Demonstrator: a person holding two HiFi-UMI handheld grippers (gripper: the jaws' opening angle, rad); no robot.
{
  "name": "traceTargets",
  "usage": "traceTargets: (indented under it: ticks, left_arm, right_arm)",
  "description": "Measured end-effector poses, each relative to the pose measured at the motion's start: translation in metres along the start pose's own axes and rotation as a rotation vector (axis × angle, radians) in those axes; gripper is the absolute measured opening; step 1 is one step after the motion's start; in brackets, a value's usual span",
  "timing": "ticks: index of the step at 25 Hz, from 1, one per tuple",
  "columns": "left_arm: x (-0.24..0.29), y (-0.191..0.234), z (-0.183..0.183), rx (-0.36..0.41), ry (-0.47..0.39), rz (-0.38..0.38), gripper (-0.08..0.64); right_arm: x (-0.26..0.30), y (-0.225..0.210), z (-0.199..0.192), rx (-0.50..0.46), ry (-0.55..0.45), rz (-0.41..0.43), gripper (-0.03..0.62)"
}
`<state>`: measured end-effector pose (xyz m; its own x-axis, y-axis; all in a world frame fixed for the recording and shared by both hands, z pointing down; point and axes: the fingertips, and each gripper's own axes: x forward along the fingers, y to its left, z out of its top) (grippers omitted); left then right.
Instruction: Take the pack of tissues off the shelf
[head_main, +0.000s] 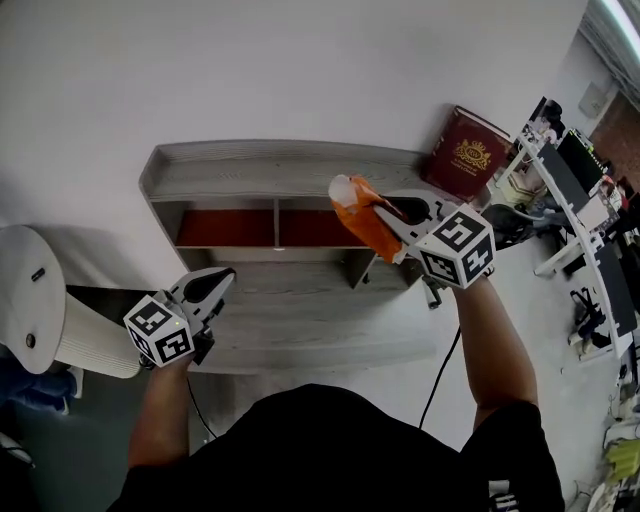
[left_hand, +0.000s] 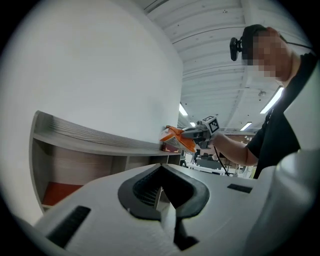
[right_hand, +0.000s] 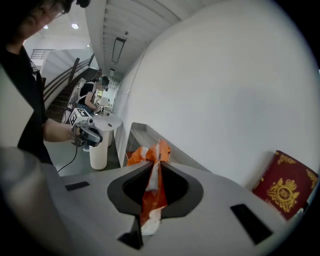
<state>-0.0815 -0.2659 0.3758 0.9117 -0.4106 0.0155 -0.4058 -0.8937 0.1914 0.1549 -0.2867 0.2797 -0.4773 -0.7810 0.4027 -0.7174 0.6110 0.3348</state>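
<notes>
1. Your right tongs (right_hand: 153, 176) are clamped on the pack of tissues (right_hand: 150, 197). The orange-and-white wrapper is pinched flat between the two pads, and its crumpled end sticks out past the tips.
2. In the head view, the pack of tissues (head_main: 358, 213) hangs from the right tongs (head_main: 385, 222) over the right end of the shelf (head_main: 270, 165). One white end points toward the wall.
3. In the left gripper view, the pack (left_hand: 176, 139) looks lifted just clear of the shelf's top board (left_hand: 95, 140). The gap is too small to be sure of.
4. Your left tongs (left_hand: 161, 194) are together, with nothing between the pads. In the head view they (head_main: 218, 283) hang in front of the shelf's left half, well apart from the pack and touching nothing.
5. The shelf is a low grey wooden unit set against the white wall. A divider splits it into open compartments, and a red surface (head_main: 225, 228) shows inside them.
6. A dark red box with a gold crest (head_main: 468, 150) leans against the wall just beside the shelf's right end.
7. A white round stand (head_main: 40, 300) sits on the floor to the left of the shelf, near your left hand.
</notes>
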Motion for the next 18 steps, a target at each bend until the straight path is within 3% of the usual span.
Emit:
traceTargets:
  ticks: [7,18]
  left_arm:
    - [0.025,-0.011,-0.004,0.005,0.016,-0.077,0.017]
    - [0.058,-0.029,-0.015,-0.005,0.049,-0.155,0.017]
  right_arm:
    - [-0.053,0.017,-0.038,0.121,-0.002,-0.039,0.032]
    - [-0.116,0.038,-0.117,0.286,0.016,-0.172,0.031]
